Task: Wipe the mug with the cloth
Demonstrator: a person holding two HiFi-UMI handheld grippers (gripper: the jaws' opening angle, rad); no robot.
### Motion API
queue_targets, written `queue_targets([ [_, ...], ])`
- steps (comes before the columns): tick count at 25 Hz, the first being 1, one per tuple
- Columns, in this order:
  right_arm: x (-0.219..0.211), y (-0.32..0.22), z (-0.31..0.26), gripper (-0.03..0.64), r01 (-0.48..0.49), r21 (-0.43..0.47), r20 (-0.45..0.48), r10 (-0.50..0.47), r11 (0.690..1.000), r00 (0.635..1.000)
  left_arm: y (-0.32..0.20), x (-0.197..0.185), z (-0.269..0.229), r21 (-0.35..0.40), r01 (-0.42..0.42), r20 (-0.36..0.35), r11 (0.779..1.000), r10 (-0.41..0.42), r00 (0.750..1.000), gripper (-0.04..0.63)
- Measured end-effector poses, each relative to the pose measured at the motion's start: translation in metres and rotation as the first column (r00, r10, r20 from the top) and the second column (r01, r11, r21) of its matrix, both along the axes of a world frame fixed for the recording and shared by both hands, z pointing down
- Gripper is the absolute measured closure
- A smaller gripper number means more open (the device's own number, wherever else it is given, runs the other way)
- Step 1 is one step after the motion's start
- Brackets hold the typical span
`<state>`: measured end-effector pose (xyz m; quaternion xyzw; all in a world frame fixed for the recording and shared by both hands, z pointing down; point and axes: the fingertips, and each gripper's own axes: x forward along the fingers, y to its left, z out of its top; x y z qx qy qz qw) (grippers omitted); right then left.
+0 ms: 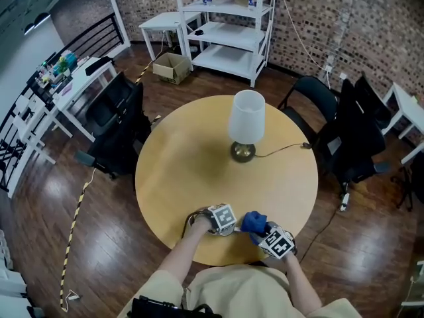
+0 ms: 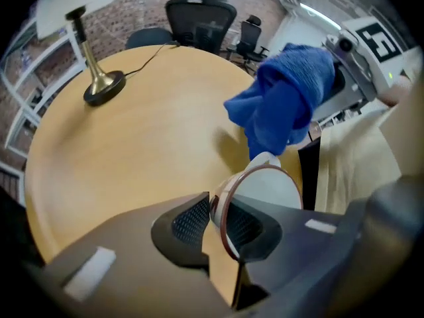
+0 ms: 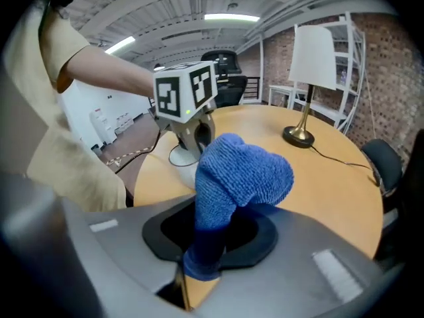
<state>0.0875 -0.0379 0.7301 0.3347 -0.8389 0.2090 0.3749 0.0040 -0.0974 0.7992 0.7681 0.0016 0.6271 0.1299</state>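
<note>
Mug point(image 2: 268, 187): rim clamped in left gripper point(image 2: 217, 222), steadied for wiping. Cloth point(image 3: 242, 171): pinched in right gripper point(image 3: 202, 240), bunched forward, just right of mug.

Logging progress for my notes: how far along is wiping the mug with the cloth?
Done: the left gripper pinches the rim of the mug; the right gripper holds the blue cloth. In hand: the cloth hangs at the mug's far side, seemingly touching. Left: the wiping itself; how much is wiped cannot be told.
</note>
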Motion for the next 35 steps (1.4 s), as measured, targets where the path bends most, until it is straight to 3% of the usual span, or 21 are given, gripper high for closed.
queue_targets([
  [2,0.006,-0.004,-0.004,0.537,-0.038,0.004,0.027,0.038,0.999,0.999,-0.004,0.003,-0.003,0.047,-0.025,-0.011,0.999,0.025,1.0,0.561],
  [3,0.008,-0.006,-0.005,0.537,-0.05,0.006,0.036,0.05,0.999,0.998,-0.008,0.006,-0.006,0.066,0.002,-0.042,0.998,0.001,0.999,0.557],
  [5,0.013,-0.011,-0.008,0.537,-0.064,0.013,0.047,0.063,0.998,0.997,-0.014,0.01,-0.015,0.065,0.124,-0.129,0.99,-0.115,0.985,0.427],
  [6,0.016,-0.015,-0.009,0.537,-0.068,0.018,0.049,0.067,0.998,0.997,-0.009,0.007,-0.023,0.02,0.21,-0.161,0.978,-0.204,0.966,0.377],
  [7,0.019,-0.019,-0.01,0.537,-0.069,0.022,0.047,0.068,0.997,0.997,-0.001,-0.001,-0.032,-0.034,0.307,-0.183,0.951,-0.308,0.934,0.356],
  [8,0.022,-0.023,-0.01,0.537,-0.064,0.026,0.042,0.063,0.998,0.997,0.001,-0.011,-0.043,-0.056,0.412,-0.218,0.91,-0.414,0.884,0.356],
  [10,0.024,-0.037,-0.011,0.537,-0.029,0.034,0.025,0.029,0.999,0.999,-0.014,-0.029,-0.06,-0.066,0.6,-0.337,0.798,-0.583,0.739,0.347],
  [12,0.019,-0.055,-0.012,0.537,0.05,0.045,0.004,-0.05,0.998,0.999,-0.011,-0.036,-0.057,-0.174,0.703,-0.36,0.689,-0.709,0.606,0.301],
  [14,0.006,-0.072,-0.014,0.537,0.169,0.051,-0.016,-0.168,0.984,0.986,0.003,-0.029,-0.044,-0.29,0.741,-0.3,0.606,-0.793,0.531,0.24],
  [16,-0.013,-0.083,-0.016,0.537,0.323,0.052,-0.048,-0.32,0.945,0.946,0.015,-0.021,-0.03,-0.364,0.773,-0.217,0.519,-0.854,0.472,0.216],
  [18,-0.032,-0.09,-0.019,0.537,0.486,0.043,-0.084,-0.481,0.873,0.873,0.02,-0.019,-0.02,-0.388,0.814,-0.153,0.432,-0.901,0.405,0.241],
  [19,-0.042,-0.094,-0.02,0.537,0.558,0.036,-0.096,-0.553,0.829,0.828,0.02,-0.02,-0.017,-0.381,0.831,-0.141,0.405,-0.914,0.381,0.292],
  [21,-0.06,-0.102,-0.02,0.537,0.679,0.016,-0.114,-0.673,0.734,0.73,0.018,-0.022,-0.015,-0.356,0.847,-0.161,0.395,-0.919,0.361,0.388],
  [22,-0.068,-0.104,-0.018,0.537,0.732,-0.001,-0.123,-0.726,0.682,0.676,0.017,-0.021,-0.016,-0.358,0.844,-0.182,0.4,-0.916,0.358,0.394],
  [24,-0.08,-0.101,-0.01,0.537,0.824,-0.055,-0.127,-0.822,0.564,0.555,0.015,-0.017,-0.018,-0.37,0.819,-0.225,0.438,-0.898,0.379,0.438],
  [25,-0.084,-0.096,-0.004,0.537,0.862,-0.091,-0.117,-0.865,0.498,0.487,0.013,-0.016,-0.019,-0.357,0.802,-0.247,0.479,-0.876,0.414,0.468],
  [27,-0.087,-0.081,0.008,0.537,0.917,-0.167,-0.08,-0.932,0.362,0.353,0.012,-0.017,-0.018,-0.276,0.762,-0.278,0.586,-0.807,0.521,0.522],
  [28,-0.086,-0.073,0.013,0.537,0.932,-0.199,-0.055,-0.953,0.302,0.297,0.011,-0.019,-0.016,-0.234,0.744,-0.286,0.626,-0.776,0.563,0.539],
  [29,-0.087,-0.066,0.017,0.537,0.941,-0.22,-0.027,-0.966,0.258,0.258,0.01,-0.021,-0.015,-0.212,0.736,-0.292,0.643,-0.76,0.58,0.551],
  [31,-0.092,-0.057,0.022,0.537,0.949,-0.23,0.025,-0.973,0.216,0.228,0.009,-0.025,-0.014,-0.211,0.742,-0.311,0.636,-0.763,0.567,0.555],
  [35,-0.102,-0.054,0.023,0.537,0.959,-0.211,0.059,-0.977,0.187,0.204,0.009,-0.032,-0.013,-0.207,0.767,-0.33,0.608,-0.781,0.53,0.561],
])
